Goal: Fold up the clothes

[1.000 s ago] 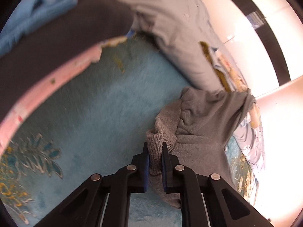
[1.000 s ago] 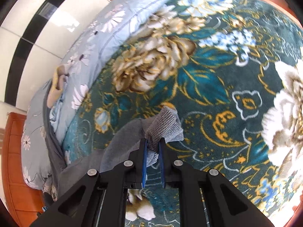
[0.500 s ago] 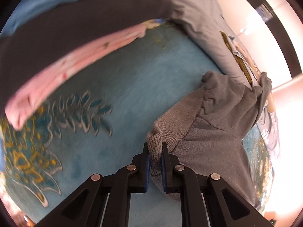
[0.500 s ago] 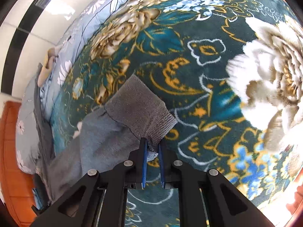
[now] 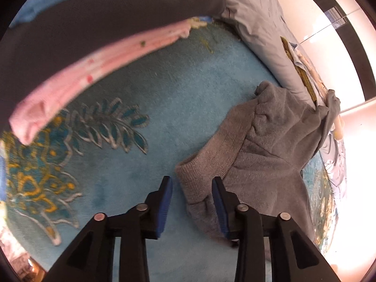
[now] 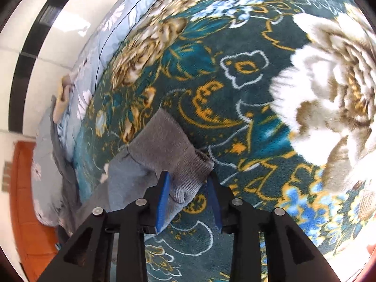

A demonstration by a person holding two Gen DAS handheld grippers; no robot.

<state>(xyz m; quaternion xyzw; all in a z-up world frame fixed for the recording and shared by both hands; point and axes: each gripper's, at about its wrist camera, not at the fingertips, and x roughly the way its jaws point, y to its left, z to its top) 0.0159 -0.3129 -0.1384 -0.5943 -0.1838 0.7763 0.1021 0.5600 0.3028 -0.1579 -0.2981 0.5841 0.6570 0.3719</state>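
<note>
A grey sweatshirt [image 5: 263, 155] lies on the teal floral blanket [image 5: 183, 98]. In the left wrist view its ribbed cuff [image 5: 199, 176] lies flat between the spread fingers of my left gripper [image 5: 192, 189], which is open and holds nothing. In the right wrist view the other ribbed cuff [image 6: 174, 155] lies on the blanket [image 6: 258, 94] between the spread fingers of my right gripper [image 6: 188, 185], also open. The sweatshirt body [image 6: 122, 183] trails off to the lower left there.
Folded pink fabric [image 5: 94, 63] under a dark grey garment [image 5: 98, 18] lies at the upper left of the left wrist view. A pale blue floral duvet [image 5: 263, 30] is bunched along the far side; it also shows in the right wrist view [image 6: 98, 54]. An orange headboard [image 6: 25, 199] stands at the left.
Both grippers were shut on the sweatshirt's cuffs and drew them down toward the blanket. Now both have opened and the cuffs lie released on the blanket.
</note>
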